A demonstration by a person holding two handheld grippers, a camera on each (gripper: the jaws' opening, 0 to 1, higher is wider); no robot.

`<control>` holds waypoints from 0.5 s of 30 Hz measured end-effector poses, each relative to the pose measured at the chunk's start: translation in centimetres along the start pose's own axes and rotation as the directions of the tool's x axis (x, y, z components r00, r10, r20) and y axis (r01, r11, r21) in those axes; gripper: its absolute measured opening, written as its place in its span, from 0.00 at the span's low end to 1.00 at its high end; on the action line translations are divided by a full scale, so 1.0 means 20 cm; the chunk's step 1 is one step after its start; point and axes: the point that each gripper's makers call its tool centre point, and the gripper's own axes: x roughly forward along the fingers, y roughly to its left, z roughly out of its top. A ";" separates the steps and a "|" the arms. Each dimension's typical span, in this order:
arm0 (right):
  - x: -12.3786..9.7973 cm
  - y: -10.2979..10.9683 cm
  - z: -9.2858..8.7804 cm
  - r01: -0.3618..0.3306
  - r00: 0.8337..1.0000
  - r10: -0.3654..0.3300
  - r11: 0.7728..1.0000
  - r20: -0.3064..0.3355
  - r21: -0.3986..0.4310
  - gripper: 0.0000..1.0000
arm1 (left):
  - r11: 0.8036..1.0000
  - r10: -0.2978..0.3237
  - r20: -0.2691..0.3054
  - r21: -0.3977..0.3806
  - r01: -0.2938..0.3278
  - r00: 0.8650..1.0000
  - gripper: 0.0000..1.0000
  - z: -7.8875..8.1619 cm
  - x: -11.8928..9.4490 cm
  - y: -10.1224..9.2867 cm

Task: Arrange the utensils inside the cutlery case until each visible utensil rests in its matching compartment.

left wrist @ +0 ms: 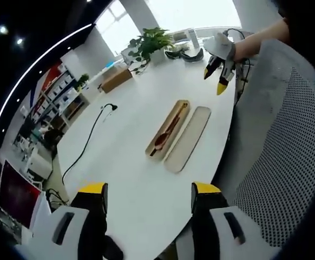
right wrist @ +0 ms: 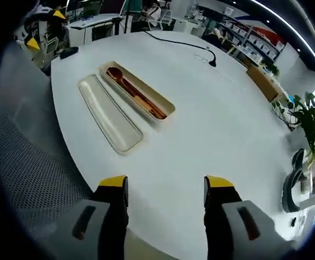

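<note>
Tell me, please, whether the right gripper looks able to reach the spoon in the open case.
Probably yes: the right gripper is open, the spoon lies uncovered, and only bare table lies between them.

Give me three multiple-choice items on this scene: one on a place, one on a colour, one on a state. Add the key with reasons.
1. Where does the lid lie?
A. beside the cutlery case
B. on top of the case
C. on the chair

2. What colour are the tips of the left claw?
A. red
B. yellow
C. green

3. How does the right claw stand?
A. shut on a spoon
B. shut on the lid
C. open, holding nothing

Key: 1 A, the lid lies flat alongside the case on the white table; 2 B, both tips are yellow; 3 C, bare table shows between its jaws.
</note>
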 end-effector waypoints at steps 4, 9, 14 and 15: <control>0.01 0.08 0.01 -0.081 0.997 0.081 0.996 0.007 -0.043 0.51 | 0.997 -0.061 0.078 -0.034 0.064 0.995 0.61 0.07 0.00 -0.04; 0.02 0.13 0.00 -0.137 0.990 0.136 0.986 -0.020 -0.093 0.52 | 0.994 -0.076 0.113 -0.076 0.084 0.991 0.62 0.12 0.03 0.00; 0.03 0.17 0.01 -0.177 0.984 0.173 0.974 -0.042 -0.143 0.53 | 0.992 -0.112 0.101 -0.049 0.117 0.989 0.64 0.16 0.08 0.03; 0.03 0.17 0.01 -0.183 0.983 0.178 0.972 -0.044 -0.148 0.53 | 0.992 -0.117 0.101 -0.035 0.121 0.988 0.65 0.18 0.10 0.04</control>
